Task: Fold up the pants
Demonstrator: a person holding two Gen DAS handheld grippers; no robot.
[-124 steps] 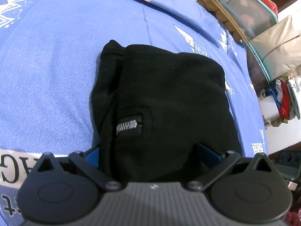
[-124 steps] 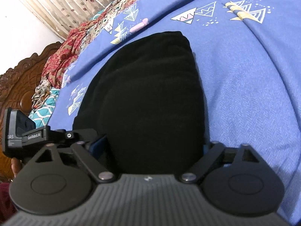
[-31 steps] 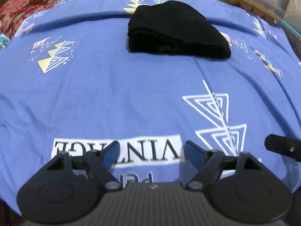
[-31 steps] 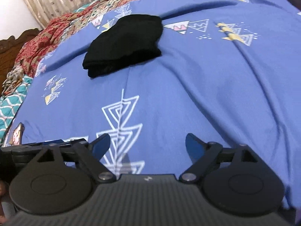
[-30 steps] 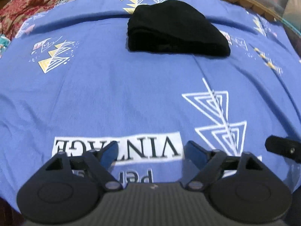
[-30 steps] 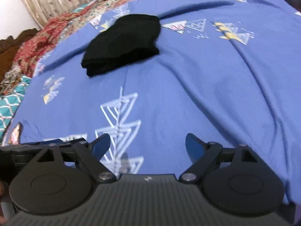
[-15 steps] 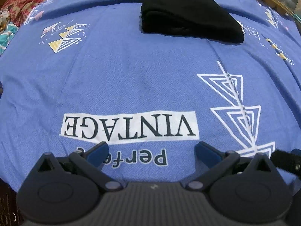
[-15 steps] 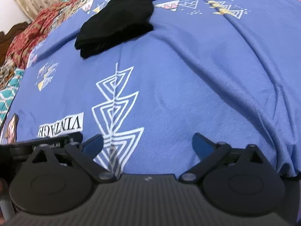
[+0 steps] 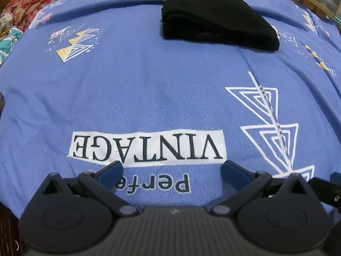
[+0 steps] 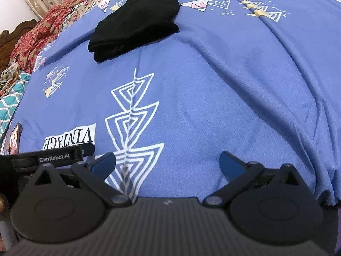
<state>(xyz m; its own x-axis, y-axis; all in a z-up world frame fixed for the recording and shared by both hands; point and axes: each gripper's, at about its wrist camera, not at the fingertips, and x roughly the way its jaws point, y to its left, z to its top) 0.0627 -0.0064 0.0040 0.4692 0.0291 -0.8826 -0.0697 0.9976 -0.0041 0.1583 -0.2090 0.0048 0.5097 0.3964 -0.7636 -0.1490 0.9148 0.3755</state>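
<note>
On bedsheet (image 9: 149, 98): "VINTAGE" print (image 9: 147, 146); folded pants (image 9: 215, 19) beyond; both hand-held grippers spread, empty.

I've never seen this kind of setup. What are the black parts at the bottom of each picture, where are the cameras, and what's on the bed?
Each picture comes from a fisheye camera on a handheld gripper, looking along its two blue-tipped fingers. One view shows the left gripper, the other the right gripper; both are open and hold nothing. On the blue bedsheet lie black pants, folded into a compact bundle, also seen from the right. Neither gripper touches them.
</note>
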